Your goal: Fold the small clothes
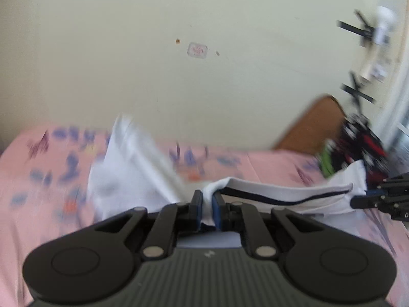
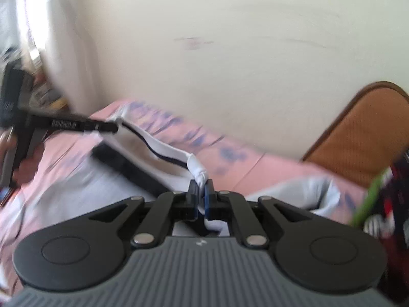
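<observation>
A white garment (image 1: 133, 174) with dark trim lies lifted over a pink patterned bedsheet (image 1: 38, 168). My left gripper (image 1: 206, 199) is shut on one end of its trimmed edge, which stretches right to my right gripper (image 1: 368, 199). In the right wrist view my right gripper (image 2: 202, 189) is shut on a bunched white corner of the garment (image 2: 196, 168). The trimmed edge runs left to the left gripper (image 2: 112, 128). Both views are blurred by motion.
A wooden headboard (image 2: 363, 133) stands at the right end of the bed, against a cream wall (image 1: 204, 76). A pile of dark, red and green clothes (image 1: 358, 143) lies by the headboard. Black tripod stands (image 1: 358, 92) are at the far right.
</observation>
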